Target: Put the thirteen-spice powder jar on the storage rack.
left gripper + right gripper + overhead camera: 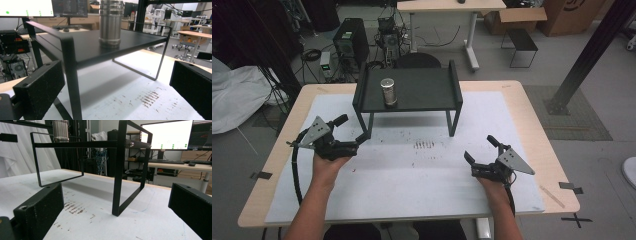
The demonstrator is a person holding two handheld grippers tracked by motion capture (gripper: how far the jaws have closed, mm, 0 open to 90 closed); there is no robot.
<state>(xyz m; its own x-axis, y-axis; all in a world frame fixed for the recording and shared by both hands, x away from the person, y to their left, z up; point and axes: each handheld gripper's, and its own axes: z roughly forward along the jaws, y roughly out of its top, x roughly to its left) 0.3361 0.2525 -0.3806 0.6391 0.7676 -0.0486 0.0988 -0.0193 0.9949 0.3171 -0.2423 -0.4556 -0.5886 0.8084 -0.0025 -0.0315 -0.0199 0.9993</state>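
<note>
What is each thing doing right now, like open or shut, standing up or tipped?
Metal can: upright on the shelf, untouched.
Black shelf: standing on its legs on the table, level.
Left gripper: jaws open, holding nothing, beside the shelf's leg.
Right gripper: jaws open, holding nothing.

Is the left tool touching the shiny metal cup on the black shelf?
Apart. In the high view the left tool sits by the shelf's front leg; the cup stands on top.

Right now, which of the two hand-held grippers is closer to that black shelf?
The left hand-held gripper: its jaw tip nearly reaches the shelf front left leg. The right hand-held gripper sits open on the mat, well clear of the right leg.
</note>
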